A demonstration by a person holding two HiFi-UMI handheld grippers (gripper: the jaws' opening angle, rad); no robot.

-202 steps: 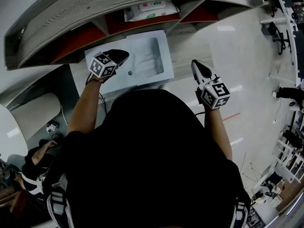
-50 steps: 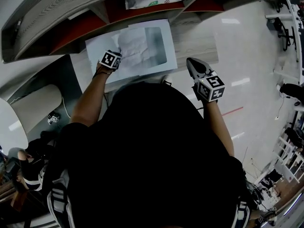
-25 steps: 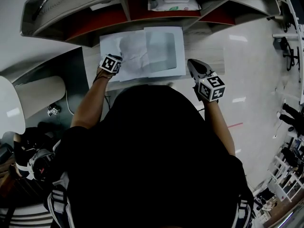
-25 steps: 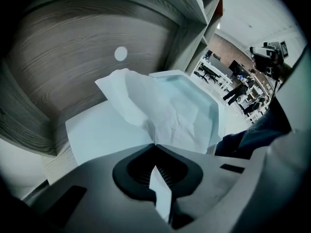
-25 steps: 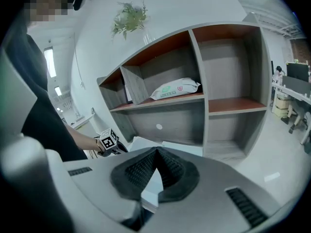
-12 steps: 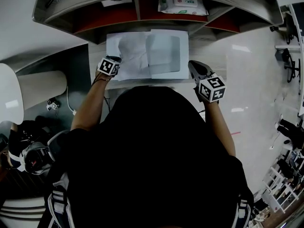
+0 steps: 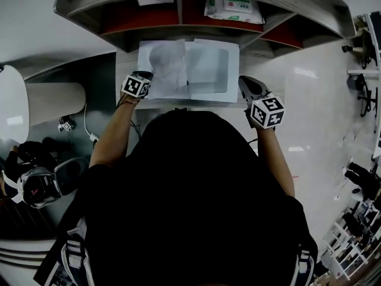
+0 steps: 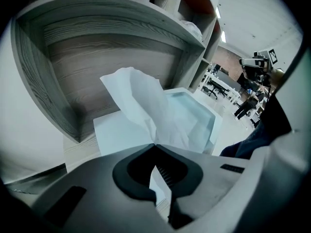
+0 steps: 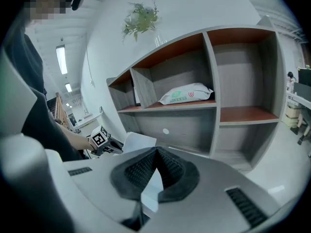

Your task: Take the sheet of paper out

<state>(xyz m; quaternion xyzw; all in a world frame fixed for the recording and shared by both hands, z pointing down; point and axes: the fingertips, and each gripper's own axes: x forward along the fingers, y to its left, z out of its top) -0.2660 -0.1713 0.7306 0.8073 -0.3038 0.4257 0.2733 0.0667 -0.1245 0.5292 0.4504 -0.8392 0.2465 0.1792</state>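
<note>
Head view dim and low-contrast, with strong fisheye bending at the edges. Glare streaks on the glossy floor (image 7: 306,76) at right. Gripper views brighter, lit by ceiling strip lights (image 9: 61,59); nearest foreground soft, corners vignetted black.

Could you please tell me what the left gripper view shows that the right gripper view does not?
Only the left gripper view shows the clear window of the sleeve and the left gripper shut on the sheet up close. Only the right gripper view shows the plant above the shelf unit and the left gripper's marker cube. Both show the shelf unit and the sheet.
</note>
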